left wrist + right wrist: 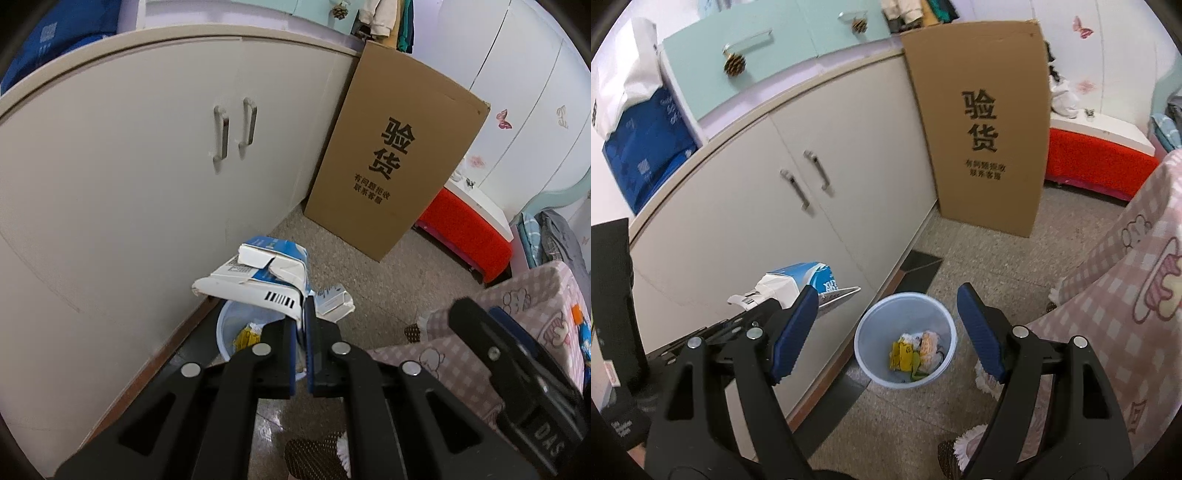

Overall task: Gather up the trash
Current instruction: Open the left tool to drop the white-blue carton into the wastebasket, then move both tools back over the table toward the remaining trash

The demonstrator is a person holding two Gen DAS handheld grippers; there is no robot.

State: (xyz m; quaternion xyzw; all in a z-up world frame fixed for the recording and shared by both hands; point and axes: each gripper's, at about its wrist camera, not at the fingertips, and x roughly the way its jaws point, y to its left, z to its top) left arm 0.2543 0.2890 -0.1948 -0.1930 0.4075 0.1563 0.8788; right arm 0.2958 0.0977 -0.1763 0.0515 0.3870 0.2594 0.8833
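Left tongs (306,306): nearest the left wrist camera, black arms with blue pads pressed together on a crushed carton; they rise from 6 o'clock to the middle of that view.
Crushed carton (258,277): blue and white, flattened and torn, pinched at its right end, with a barcode on the lower flap; it sticks out toward 10 o'clock from the pads and hangs above the bin. In the right wrist view it shows at 9 o'clock (798,282), partly behind the near blue pad.
Right tongs (888,319): spread wide, nothing between the pads; the bin shows through the gap.
Bin (905,306): pale translucent tub on the floor, just beside the cabinet's foot, at the middle of the right wrist view; in the left wrist view only its rim (231,314) shows below the carton.
Trash in bin (916,350): yellow wrapper, orange-and-white crumpled pieces and a bit of green lying on the bottom.
Cabinet (129,166): beige, two doors with metal handles, filling 9 to 12 o'clock.
Cardboard box (399,158): tall, brown, printed with dark characters, standing on the floor against the cabinet's end at 1 o'clock.
Red stool (465,236): at 3 o'clock, behind the box.
Pink checked cloth (1115,295): cartoon print, draped at 3 to 4 o'clock.
Floor (990,266): grey speckled.
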